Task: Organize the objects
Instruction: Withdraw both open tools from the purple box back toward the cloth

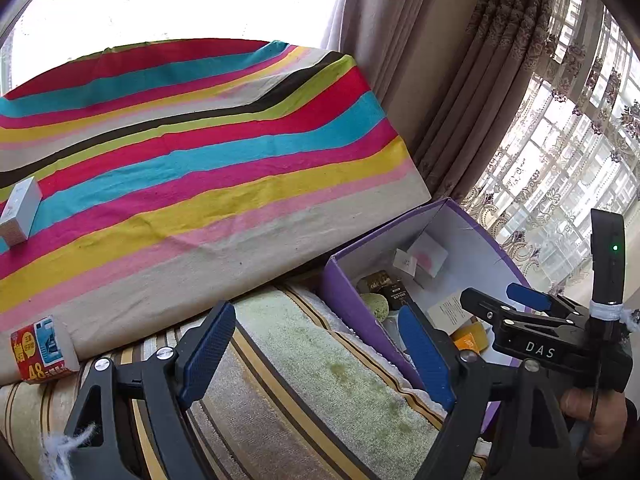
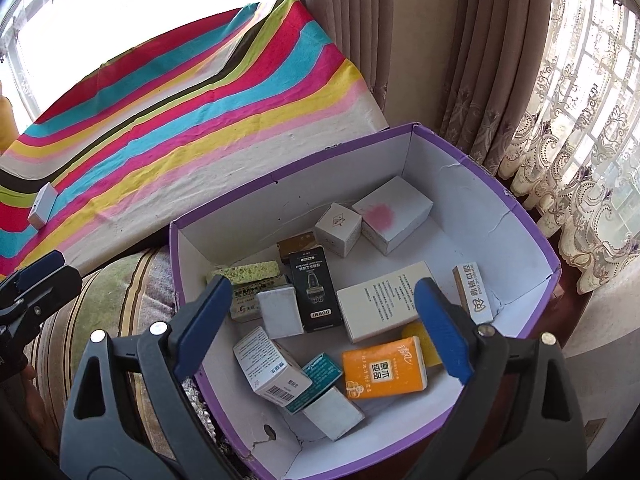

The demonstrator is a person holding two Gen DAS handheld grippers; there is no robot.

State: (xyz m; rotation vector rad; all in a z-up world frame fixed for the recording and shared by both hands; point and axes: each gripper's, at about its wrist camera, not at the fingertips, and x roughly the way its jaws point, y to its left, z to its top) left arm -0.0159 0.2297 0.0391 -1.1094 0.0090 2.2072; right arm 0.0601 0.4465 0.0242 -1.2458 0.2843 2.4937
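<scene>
Right wrist view shows the right claw [image 2: 324,320] spread wide and empty just above the purple cardboard box [image 2: 553,258] full of small packets, so I think next someone must fetch the small white box [image 2: 42,205] far off to its left on the striped cloth [image 2: 200,120], while the left claw [image 1: 320,360] is spread and empty too.

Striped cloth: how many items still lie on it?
2: a white box far left on the striped cloth, and a red-labelled pack at its near edge. More may sit outside view.

The left gripper [image 1: 320,354] was spread wide and gripped nothing. The right gripper [image 2: 326,326], just to its right, likewise stood wide apart, empty.
</scene>
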